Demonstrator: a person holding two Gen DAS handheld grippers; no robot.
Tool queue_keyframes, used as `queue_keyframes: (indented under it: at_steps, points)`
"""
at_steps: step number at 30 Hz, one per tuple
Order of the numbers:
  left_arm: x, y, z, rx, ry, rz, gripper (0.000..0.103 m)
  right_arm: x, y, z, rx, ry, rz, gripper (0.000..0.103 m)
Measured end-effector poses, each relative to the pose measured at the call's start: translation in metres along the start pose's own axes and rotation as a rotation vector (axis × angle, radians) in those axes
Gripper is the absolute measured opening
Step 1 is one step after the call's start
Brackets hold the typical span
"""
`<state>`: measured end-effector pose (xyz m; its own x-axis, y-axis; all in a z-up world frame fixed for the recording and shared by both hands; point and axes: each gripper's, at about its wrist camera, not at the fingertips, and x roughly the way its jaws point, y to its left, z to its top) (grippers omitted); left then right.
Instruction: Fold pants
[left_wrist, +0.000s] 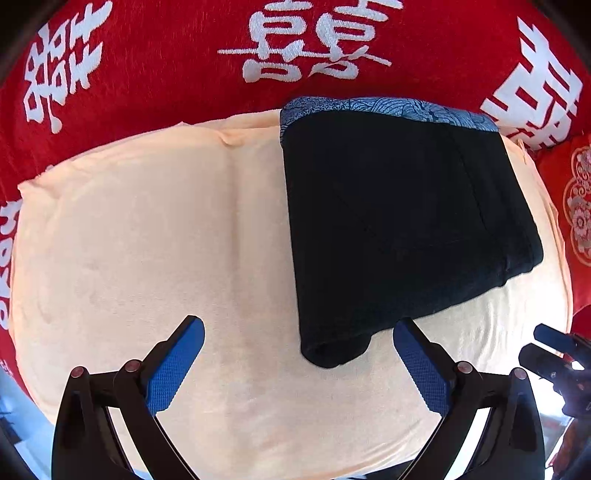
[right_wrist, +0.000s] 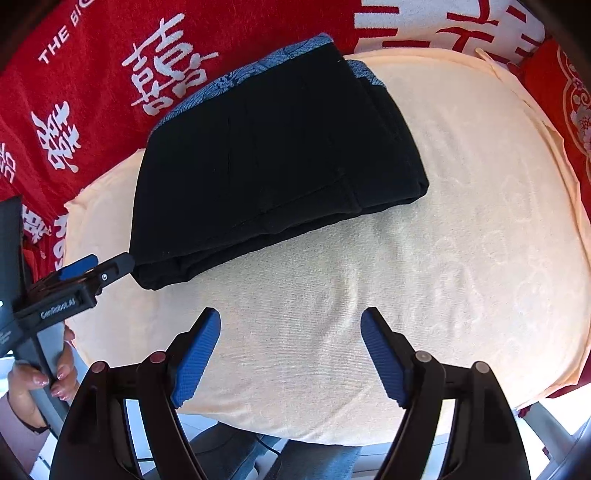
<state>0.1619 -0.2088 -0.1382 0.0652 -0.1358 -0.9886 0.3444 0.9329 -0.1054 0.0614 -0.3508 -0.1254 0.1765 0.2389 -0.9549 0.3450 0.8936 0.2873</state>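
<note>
The black pants (left_wrist: 399, 221) lie folded into a thick rectangle on the cream cloth (left_wrist: 155, 229), with a blue patterned waistband (left_wrist: 388, 107) at the far edge. My left gripper (left_wrist: 297, 332) is open and empty, just short of the fold's near corner. In the right wrist view the pants (right_wrist: 273, 147) lie at the far left on the cream cloth (right_wrist: 443, 221). My right gripper (right_wrist: 291, 325) is open and empty over bare cloth in front of them. The left gripper (right_wrist: 99, 266) shows there beside the fold's left corner.
A red cloth with white characters (left_wrist: 147, 55) lies behind and around the cream cloth. A red patterned cushion (left_wrist: 576, 206) sits at the right. A hand (right_wrist: 33, 380) holds the left gripper's handle. The right gripper's black tip (left_wrist: 554, 347) shows at the right edge.
</note>
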Motion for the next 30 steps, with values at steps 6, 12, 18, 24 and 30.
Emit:
queue_keyframes:
  at_steps: [6,12,18,24,30]
  points:
    - [-0.001,-0.001,0.013,-0.036,-0.01,0.018,0.103,-0.011,-0.009,0.025,-0.008,-0.025,0.031,0.081]
    - [0.001,0.008,0.031,-0.105,-0.022,0.006,0.103,-0.018,-0.018,0.056,-0.037,-0.036,0.043,0.081]
    - [0.008,0.014,0.047,-0.152,-0.026,0.035,0.103,-0.012,-0.037,0.08,-0.026,-0.018,0.055,0.082]
    - [0.019,0.01,0.058,-0.161,-0.014,0.035,0.103,-0.006,-0.053,0.101,-0.025,-0.001,0.06,0.082]
    - [0.031,-0.003,0.064,-0.123,-0.006,0.031,0.103,0.005,-0.07,0.117,-0.004,0.027,0.077,0.082]
